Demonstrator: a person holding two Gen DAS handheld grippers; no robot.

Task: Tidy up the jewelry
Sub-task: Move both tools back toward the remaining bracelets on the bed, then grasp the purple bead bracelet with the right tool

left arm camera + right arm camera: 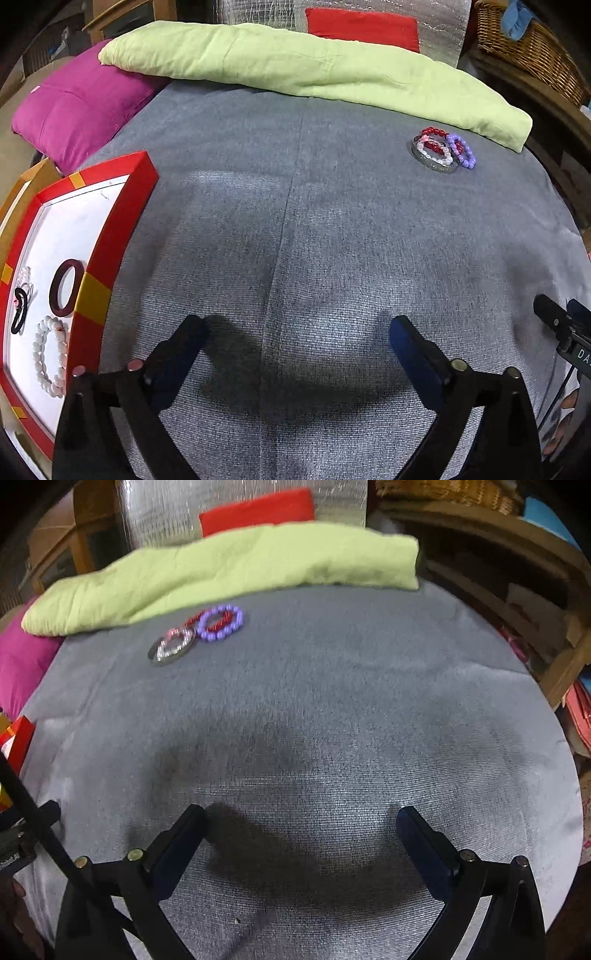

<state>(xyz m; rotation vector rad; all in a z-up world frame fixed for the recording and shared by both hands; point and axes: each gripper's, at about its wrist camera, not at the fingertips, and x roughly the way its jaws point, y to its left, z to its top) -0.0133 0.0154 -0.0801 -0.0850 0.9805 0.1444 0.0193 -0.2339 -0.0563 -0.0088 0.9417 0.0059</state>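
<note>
Left tool (pixel 297 328) and right tool (pixel 301 818) hanging wide open, both empty | bracelets (pixel 443 151) lying piled by the green quilt (pixel 295 70), well apart from the tray (pixel 122 206) | advising: lifting one loop off the top.

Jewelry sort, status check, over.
Left gripper open, empty. Right gripper open, empty. Bracelet pile loose on grey cloth; red tray partly filled. Path clear.

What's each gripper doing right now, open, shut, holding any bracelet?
Left gripper: open, nothing between its fingers, only grey cloth below.
Right gripper: open, empty; the pile of bracelets lies well ahead, untouched.
</note>
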